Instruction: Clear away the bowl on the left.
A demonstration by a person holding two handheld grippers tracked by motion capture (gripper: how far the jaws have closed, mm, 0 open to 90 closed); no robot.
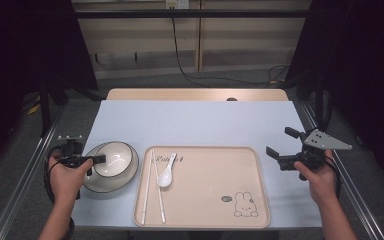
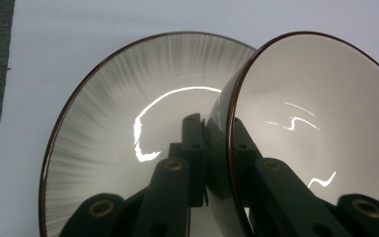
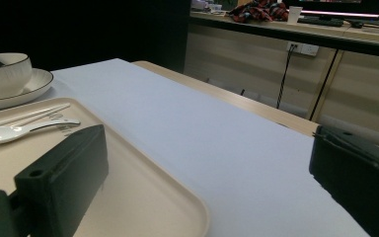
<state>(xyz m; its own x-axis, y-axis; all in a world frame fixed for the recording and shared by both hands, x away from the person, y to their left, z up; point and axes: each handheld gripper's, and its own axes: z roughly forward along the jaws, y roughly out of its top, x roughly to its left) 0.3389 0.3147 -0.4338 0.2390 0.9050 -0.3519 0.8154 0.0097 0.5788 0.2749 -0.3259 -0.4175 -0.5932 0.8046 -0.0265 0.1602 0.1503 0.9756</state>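
High view: left gripper (image 1: 101,159) at the left edge of the tabletop (image 1: 195,122), its jaws clamped on the near rim of a white bowl (image 1: 116,156). The bowl sits on a dark-rimmed plate (image 1: 125,180), both just left of the tray and off it. The hand (image 1: 66,176) covers the plate's left edge, and most of the gripper's body is lost against it.

Left gripper view: one jaw inside the bowl (image 2: 316,113), one outside, wall pinched between them. The bowl's rim tilts up from the plate (image 2: 113,113) on the gripper's side. The lower part of the bowl is cut off by the frame, and where bowl meets plate is hidden behind the jaws. Glare streaks on both glazes.

Beige tray (image 1: 205,210) in the middle of the tabletop, with a white spoon (image 1: 166,172) and a pair of chopsticks (image 1: 151,192) lying at its left end. The chopsticks cross near the top; the spoon lies just right of them. A rabbit drawing (image 1: 244,205) is in the near right corner; the small print beside it and by the spoon is too small to read.

Right gripper (image 1: 276,143) held off the tray's right edge, above the tabletop, jaws wide apart, nothing between them.

Right gripper view: both jaws cut off by the frame, the tray's corner (image 3: 177,207) between them, the bowl (image 3: 5,71) far off at the left edge and partly cropped.
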